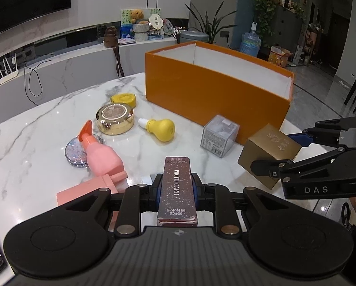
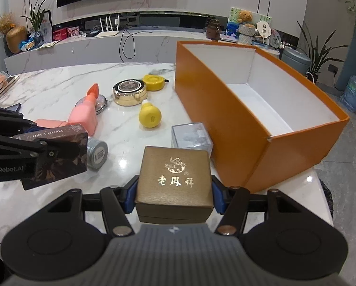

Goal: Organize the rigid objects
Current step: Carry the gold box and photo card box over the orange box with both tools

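My left gripper (image 1: 176,183) is shut on a dark sparkly photo card box (image 1: 178,188), held above the marble table (image 1: 35,138); the box also shows in the right wrist view (image 2: 58,152). My right gripper (image 2: 174,188) is shut on a gold square box (image 2: 175,178) with gold lettering, held above the table near the front; it also shows in the left wrist view (image 1: 270,152). An open orange box (image 2: 225,109) with a white, empty inside stands at the right, beyond the gold box.
On the table lie a pink pump bottle (image 1: 99,152), a glittery round compact (image 1: 75,152), a gold round case (image 1: 114,119), a yellow bulb-shaped bottle (image 1: 161,128), a yellow tape measure (image 1: 123,99), a clear cube box (image 1: 219,134) and a small silver jar (image 2: 97,153).
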`<state>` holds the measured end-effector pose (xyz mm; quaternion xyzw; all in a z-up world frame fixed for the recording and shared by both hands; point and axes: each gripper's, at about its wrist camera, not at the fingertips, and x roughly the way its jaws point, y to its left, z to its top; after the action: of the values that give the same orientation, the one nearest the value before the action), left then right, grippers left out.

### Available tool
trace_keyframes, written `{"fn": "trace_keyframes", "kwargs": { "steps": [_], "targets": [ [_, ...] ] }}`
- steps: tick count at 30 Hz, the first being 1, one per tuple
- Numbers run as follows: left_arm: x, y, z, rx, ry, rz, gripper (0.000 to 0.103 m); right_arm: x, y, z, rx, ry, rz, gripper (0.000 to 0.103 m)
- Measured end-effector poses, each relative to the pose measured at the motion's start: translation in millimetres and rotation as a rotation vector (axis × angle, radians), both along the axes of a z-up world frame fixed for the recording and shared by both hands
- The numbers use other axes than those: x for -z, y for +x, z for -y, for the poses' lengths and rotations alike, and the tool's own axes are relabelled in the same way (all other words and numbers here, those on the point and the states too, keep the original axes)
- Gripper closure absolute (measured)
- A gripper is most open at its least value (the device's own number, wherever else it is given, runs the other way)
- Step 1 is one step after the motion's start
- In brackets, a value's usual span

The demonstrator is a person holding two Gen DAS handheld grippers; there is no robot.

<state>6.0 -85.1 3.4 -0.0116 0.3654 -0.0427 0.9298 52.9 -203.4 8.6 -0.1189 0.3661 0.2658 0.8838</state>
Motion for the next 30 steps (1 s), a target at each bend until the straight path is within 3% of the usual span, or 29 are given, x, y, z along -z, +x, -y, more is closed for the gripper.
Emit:
{"fn": "trace_keyframes", "kwargs": {
  "steps": [7, 16, 25, 30],
  "targets": [
    [-28, -2, 6, 0.01, -0.017, 0.056, 0.077, -22, -8, 11, -0.007, 0.036, 0.04, 0.043],
    [-69, 17, 30, 0.037, -0.02, 0.127, 0.077, -108, 8, 34, 0.03, 0.108, 0.203, 0.043],
    [-117, 50, 47, 0.042, -0.055, 0.215, 0.077, -163, 44, 45, 0.051, 0.134, 0.232, 0.043],
    [-145, 75, 51, 0.026, -0.061, 0.256, 0.077, -191, 76, 54, 0.09, 0.216, 0.231, 0.043]
  ]
}}
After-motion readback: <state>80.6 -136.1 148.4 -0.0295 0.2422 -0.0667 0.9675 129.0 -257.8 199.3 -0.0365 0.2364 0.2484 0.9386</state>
